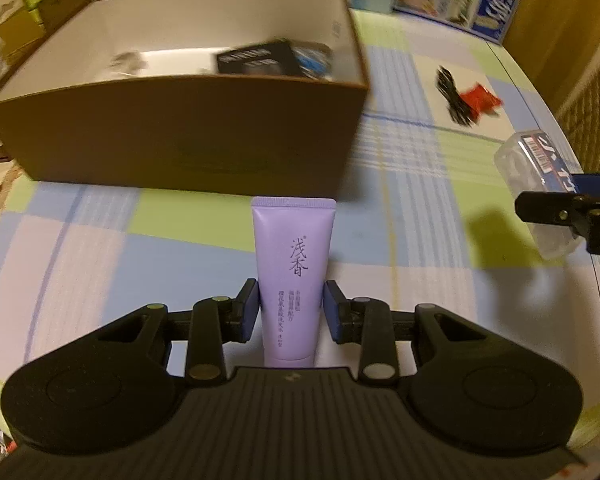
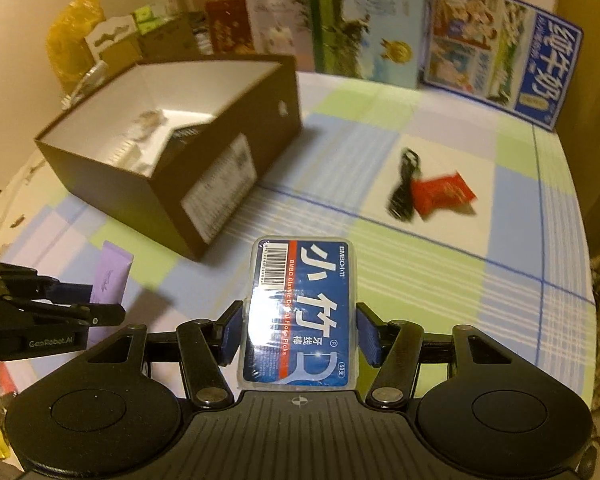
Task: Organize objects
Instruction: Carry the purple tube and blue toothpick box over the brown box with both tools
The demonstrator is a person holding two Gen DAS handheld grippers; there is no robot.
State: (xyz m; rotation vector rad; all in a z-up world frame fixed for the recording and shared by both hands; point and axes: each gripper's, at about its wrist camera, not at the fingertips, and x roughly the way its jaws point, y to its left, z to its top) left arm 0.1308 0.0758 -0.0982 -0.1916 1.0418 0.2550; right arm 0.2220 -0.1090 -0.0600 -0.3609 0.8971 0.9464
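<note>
Left wrist view shows the left hand-held gripper (image 1: 290, 312) squeezed onto a purple tube (image 1: 292, 276), held up over the desk (image 1: 400, 200) just near the brown box (image 1: 180, 136); the tube looks light and squishy, so holding its lower middle seems best. Right wrist view shows the right hand-held gripper (image 2: 300, 334) clamped on a flat floss pick box (image 2: 300, 312), likely light, hard and a bit slippery, gripped by its sides.

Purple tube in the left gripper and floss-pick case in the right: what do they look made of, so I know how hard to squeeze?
Purple tube: looks like soft matte plastic, judging by its flat crimped end and dull, glare-free surface; likely squeezable. Floss-pick case: apparently rigid clear plastic with a glossy printed label; see-through rounded edges and bright glare suggest this. Go gently on the tube.
</note>
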